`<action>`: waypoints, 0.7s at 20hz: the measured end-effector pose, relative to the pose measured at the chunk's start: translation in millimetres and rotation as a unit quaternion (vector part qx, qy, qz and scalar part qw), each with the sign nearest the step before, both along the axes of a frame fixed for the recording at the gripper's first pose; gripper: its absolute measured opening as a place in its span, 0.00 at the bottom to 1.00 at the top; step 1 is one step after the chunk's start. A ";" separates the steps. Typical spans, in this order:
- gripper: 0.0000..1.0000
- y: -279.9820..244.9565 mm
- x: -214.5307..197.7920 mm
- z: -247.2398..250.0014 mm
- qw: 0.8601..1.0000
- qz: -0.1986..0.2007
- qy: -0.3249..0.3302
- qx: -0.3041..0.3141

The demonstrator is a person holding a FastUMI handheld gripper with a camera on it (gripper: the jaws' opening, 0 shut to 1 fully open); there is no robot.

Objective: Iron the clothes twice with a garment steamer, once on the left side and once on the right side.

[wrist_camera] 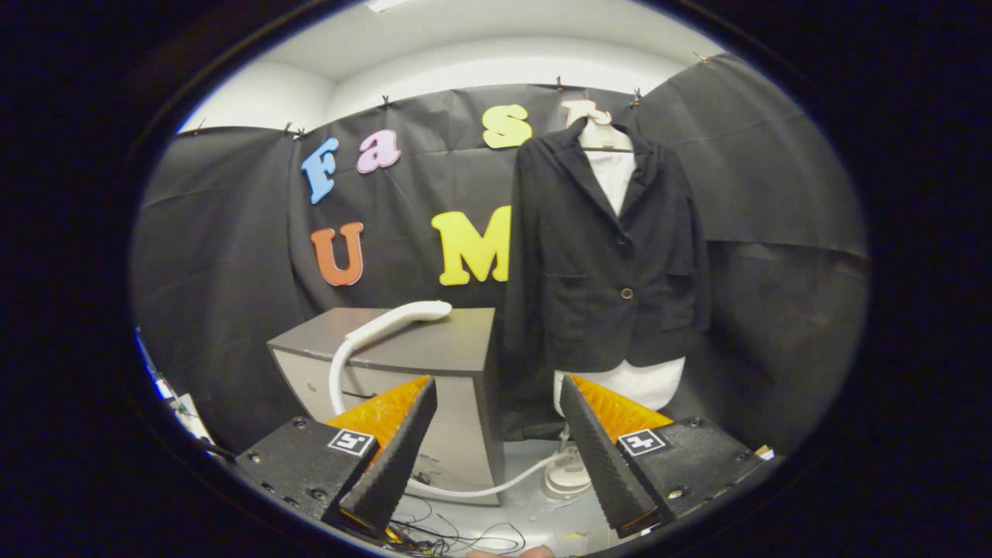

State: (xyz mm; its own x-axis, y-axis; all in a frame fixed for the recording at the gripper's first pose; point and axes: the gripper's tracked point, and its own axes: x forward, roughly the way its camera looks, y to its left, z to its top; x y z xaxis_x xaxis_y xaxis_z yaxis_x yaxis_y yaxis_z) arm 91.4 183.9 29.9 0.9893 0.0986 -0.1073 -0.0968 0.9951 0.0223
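A black blazer (604, 256) hangs over a white shirt (616, 174) on a white mannequin form, beyond my right finger. The white garment steamer head (403, 316) lies on top of a grey cabinet (434, 345), beyond my left finger. Its white hose (338, 372) curves down the cabinet front and runs along the floor to a white base (567, 474) under the blazer. My gripper (496, 391) is open, its black ribbed fingers (403, 449) spread wide, with nothing between them. It stands well short of both steamer and blazer.
The cabinet has pale drawer fronts (457, 434). Loose black cables (457, 535) lie on the light floor below the fingers. Black cloth walls close the booth behind and on both sides.
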 end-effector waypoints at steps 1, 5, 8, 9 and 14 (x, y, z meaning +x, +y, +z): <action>0.99 15.1 4.7 2.8 1.000 0.002 0.001 0.002; 0.99 73.3 23.5 20.0 0.999 0.026 0.010 0.018; 0.99 104.0 42.9 27.0 0.999 0.034 0.027 0.021; 0.99 114.1 49.2 27.2 0.998 0.037 0.036 0.022; 0.99 155.5 89.0 29.9 0.995 0.046 0.071 0.045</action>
